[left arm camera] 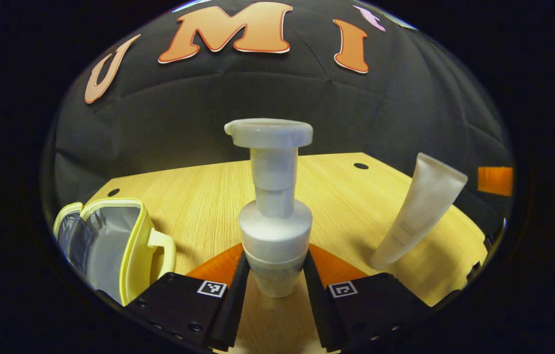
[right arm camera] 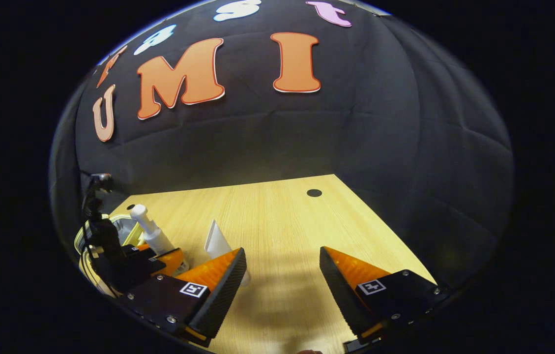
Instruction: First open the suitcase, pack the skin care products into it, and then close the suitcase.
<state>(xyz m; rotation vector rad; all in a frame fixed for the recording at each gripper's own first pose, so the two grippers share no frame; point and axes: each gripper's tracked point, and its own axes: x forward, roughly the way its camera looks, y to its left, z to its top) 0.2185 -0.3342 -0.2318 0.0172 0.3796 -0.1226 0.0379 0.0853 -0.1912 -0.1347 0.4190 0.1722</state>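
A white pump bottle [left arm camera: 275, 216] stands upright between the fingers of my left gripper [left arm camera: 275, 275], which is shut on its lower body. To the left lies the small yellow suitcase [left arm camera: 110, 241], open, showing its grey lining. A white tube [left arm camera: 420, 211] stands on its cap to the right, leaning slightly. In the right gripper view my right gripper [right arm camera: 282, 282] hangs open over bare table with nothing between its fingers. At that view's left are the tube [right arm camera: 216, 241], the pump bottle [right arm camera: 152, 231] held in the left gripper [right arm camera: 159, 260], and part of the suitcase [right arm camera: 127, 228] behind it.
The light wooden table [left arm camera: 198, 196] has small dark holes near its far corners [left arm camera: 361, 166]. The black cloth wall rises close behind the table's far edge. The table's right edge runs past the tube.
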